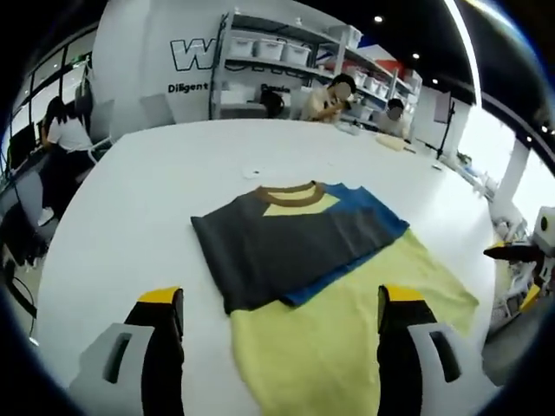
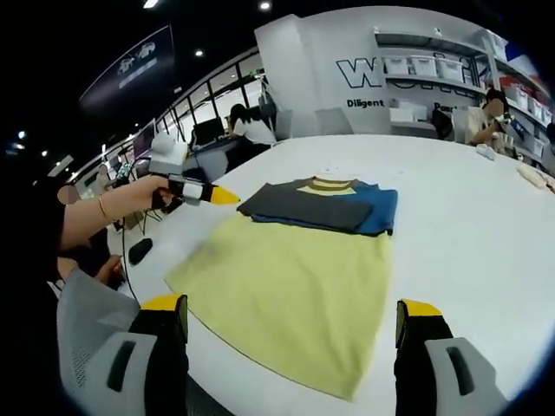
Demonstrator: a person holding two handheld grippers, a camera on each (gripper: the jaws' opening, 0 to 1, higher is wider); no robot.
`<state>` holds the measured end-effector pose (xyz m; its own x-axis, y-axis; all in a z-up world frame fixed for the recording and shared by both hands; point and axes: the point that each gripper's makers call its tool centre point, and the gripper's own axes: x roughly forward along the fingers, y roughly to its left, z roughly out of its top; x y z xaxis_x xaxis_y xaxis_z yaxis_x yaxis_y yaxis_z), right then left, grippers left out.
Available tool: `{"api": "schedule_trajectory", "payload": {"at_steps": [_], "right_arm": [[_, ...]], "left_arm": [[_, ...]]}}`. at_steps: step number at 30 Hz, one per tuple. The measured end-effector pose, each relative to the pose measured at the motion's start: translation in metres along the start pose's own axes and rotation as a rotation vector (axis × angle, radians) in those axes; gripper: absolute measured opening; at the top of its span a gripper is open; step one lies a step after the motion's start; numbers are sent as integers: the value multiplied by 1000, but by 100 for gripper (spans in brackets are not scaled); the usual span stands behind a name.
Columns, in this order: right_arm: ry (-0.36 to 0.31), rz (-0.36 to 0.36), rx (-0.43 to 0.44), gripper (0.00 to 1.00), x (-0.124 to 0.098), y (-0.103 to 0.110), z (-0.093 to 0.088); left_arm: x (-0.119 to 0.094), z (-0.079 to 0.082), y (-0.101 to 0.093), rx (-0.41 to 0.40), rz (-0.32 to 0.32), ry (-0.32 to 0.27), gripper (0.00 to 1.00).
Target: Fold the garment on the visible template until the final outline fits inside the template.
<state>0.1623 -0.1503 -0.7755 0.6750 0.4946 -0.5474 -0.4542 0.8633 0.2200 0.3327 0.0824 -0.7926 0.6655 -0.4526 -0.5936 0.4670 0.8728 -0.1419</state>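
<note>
Garment (image 1: 329, 286) centre frame on white table (image 1: 130, 217), sleeves folded in, yellow body flat. Left gripper (image 1: 277, 325) jaws apart, empty; right gripper (image 2: 290, 334) same. Template not discernible. Risk: one-sided hem grab skews fold, outline overshoots.
</note>
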Motion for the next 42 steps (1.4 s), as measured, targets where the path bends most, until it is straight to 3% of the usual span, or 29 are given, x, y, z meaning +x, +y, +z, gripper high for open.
{"api": "schedule_trajectory", "payload": {"at_steps": [4,18,23,26,42], "right_arm": [[3,9,-2,99,2,2,-1],[39,27,-24,99,4,5,-10],[59,28,-25,99,5,5,-14],[76,29,-24,99,6,5,-18],[184,-10,-2,97,6,-4,-45]], "left_arm": [[-5,-1,-7,27,-8,-7,99],[-31,-20,-32,81,-37,30,99],[-43,-35,-42,83,-49,43,99],[-46,-50,-47,80,-71,89,99],[-64,-96,-53,35,-59,184,98]]}}
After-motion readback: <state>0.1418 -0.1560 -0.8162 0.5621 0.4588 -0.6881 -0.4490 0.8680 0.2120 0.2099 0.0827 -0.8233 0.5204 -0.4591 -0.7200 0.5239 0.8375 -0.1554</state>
